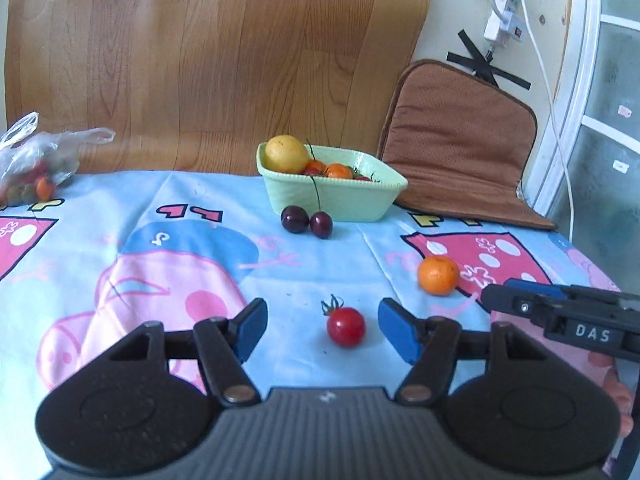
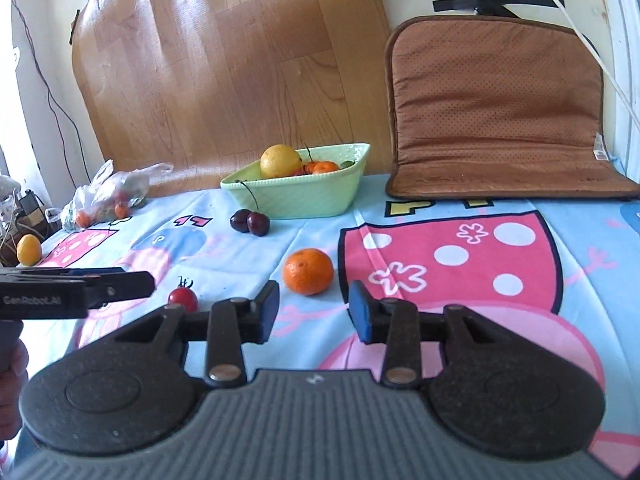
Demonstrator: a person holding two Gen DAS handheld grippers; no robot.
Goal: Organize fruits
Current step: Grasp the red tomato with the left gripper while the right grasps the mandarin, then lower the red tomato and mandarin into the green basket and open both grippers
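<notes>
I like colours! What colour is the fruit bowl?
The bowl is pale green, clearest in the right wrist view.

cherries (image 1: 306,220) block bowl (image 1: 332,200) front | cloth (image 1: 200,240) centre free

Small red cherry tomato (image 1: 346,326) with green calyx, lying between the left fingers (image 1: 252,330), untouched. Round orange mandarin (image 2: 308,271) just ahead of the right fingers (image 2: 269,312). Two dark cherries (image 1: 306,221), stems up, farther ahead, beside the pale green bowl (image 1: 332,196) holding a yellow citrus fruit, perhaps a lemon (image 1: 287,154).
</notes>
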